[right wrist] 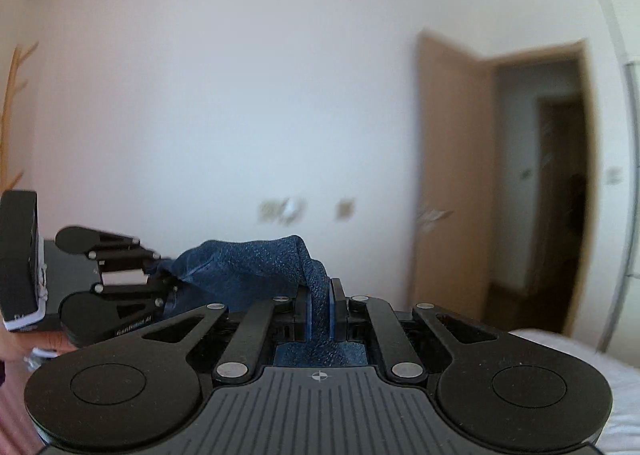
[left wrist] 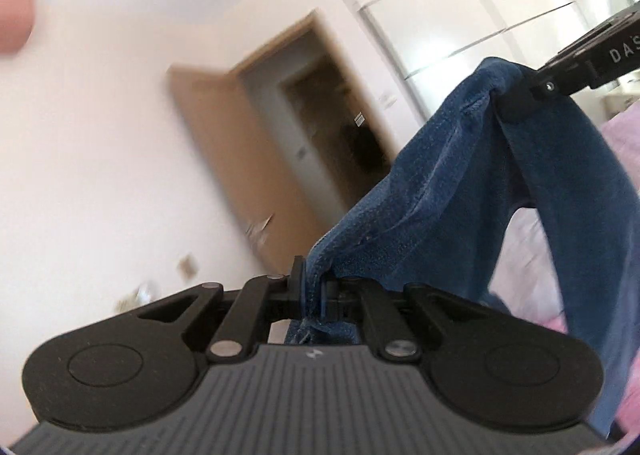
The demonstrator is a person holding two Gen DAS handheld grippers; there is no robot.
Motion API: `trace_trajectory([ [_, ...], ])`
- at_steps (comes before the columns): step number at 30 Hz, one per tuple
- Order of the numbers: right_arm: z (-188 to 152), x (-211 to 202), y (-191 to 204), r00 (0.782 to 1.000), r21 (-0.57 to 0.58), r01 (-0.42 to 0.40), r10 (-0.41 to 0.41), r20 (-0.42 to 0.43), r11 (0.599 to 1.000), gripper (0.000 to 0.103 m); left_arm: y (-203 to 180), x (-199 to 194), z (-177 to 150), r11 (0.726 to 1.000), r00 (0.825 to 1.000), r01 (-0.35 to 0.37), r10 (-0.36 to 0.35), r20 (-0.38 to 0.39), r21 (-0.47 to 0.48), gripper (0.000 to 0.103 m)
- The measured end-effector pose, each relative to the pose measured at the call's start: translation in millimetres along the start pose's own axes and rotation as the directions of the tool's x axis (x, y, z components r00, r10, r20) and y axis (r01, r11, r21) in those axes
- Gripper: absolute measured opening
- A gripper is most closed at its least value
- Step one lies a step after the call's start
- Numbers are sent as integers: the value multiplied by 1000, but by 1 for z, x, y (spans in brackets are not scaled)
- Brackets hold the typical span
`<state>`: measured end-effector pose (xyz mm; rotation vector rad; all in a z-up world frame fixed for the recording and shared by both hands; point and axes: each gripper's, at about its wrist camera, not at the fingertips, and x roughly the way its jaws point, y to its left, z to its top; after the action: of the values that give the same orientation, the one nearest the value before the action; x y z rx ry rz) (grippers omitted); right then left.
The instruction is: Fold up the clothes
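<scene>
Both claws are up and pointing about level. My left claw (left wrist: 314,291) is clamped tight on the blue garment (left wrist: 452,191), and the right claw (right wrist: 320,305) is pinched closed on it too, close beside the left.

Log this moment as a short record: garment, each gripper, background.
garment: blue cloth, lifted, hanging between both grippers
left gripper: shut on an edge of the cloth
right gripper: shut on another part of the cloth
surface below: pink bedding
background: white wall, open wooden door, white wardrobe
</scene>
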<state>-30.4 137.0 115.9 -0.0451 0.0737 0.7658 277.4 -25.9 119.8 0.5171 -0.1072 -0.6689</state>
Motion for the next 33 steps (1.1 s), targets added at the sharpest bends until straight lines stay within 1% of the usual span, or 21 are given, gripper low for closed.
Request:
trace_trajectory([
  [2,11,-53,-19,997,9,52,-53,50,999,5,-27,-13,39,998,997,55,-55,48,9,4],
  [4,14,-111,-37,990,17,109,-110,87,994,5,-62,-31,76,991,988,132,-134,79,30,4],
  [7,9,-207,-65,972,55,198,-203,119,979,5,-128,-60,122,961,959,254,-265,97,110,5],
  [8,4,-238,-73,964,71,227,-235,122,971,5,-154,-72,132,946,946,293,-308,101,142,5],
  [10,-8,-303,-87,946,100,291,-302,121,951,5,-203,-92,142,910,912,372,-395,107,184,5],
  [12,-19,-364,-97,922,121,361,-374,103,925,5,-250,-105,145,869,870,457,-482,107,191,5],
  [14,-27,-421,-104,893,129,433,-444,71,892,6,-297,-118,147,819,819,538,-564,107,198,5],
  [15,-30,-450,-107,876,131,469,-479,52,873,6,-321,-124,148,792,791,577,-603,106,202,5],
  [16,-33,-476,-110,858,132,506,-513,32,853,6,-343,-128,149,760,757,620,-645,103,198,5],
  [18,-43,-521,-118,810,135,583,-587,-14,801,6,-384,-130,155,681,677,710,-730,94,178,5],
  [20,-53,-555,-121,744,139,666,-666,-54,733,6,-420,-129,168,596,589,779,-802,99,197,5],
  [22,-64,-584,-120,666,133,745,-741,-88,654,6,-457,-131,187,507,493,827,-862,120,242,5],
  [24,-65,-621,-104,577,108,816,-811,-98,568,6,-498,-141,214,423,392,860,-905,163,284,5],
  [25,-60,-641,-93,528,88,849,-844,-95,521,6,-511,-147,226,394,349,867,-917,191,306,5],
  [27,-49,-678,-70,425,46,905,-901,-85,423,6,-530,-156,253,343,265,872,-930,253,349,5],
  [28,-41,-687,-53,379,17,925,-922,-73,379,6,-538,-162,265,322,225,873,-932,283,367,5],
  [29,-33,-694,-37,336,-10,941,-940,-60,337,6,-543,-167,276,305,190,874,-931,312,379,5],
  [30,-24,-699,-23,304,-34,951,-952,-45,306,6,-541,-165,285,294,164,874,-928,335,387,5],
  [31,-15,-701,-7,279,-55,958,-960,-27,280,6,-535,-157,290,289,148,873,-925,350,393,5],
  [32,-8,-698,9,264,-71,962,-964,-13,264,6,-530,-150,296,283,132,872,-922,364,399,5],
  [33,-2,-696,18,256,-81,963,-967,-1,256,6,-524,-143,302,277,116,871,-918,379,405,6],
])
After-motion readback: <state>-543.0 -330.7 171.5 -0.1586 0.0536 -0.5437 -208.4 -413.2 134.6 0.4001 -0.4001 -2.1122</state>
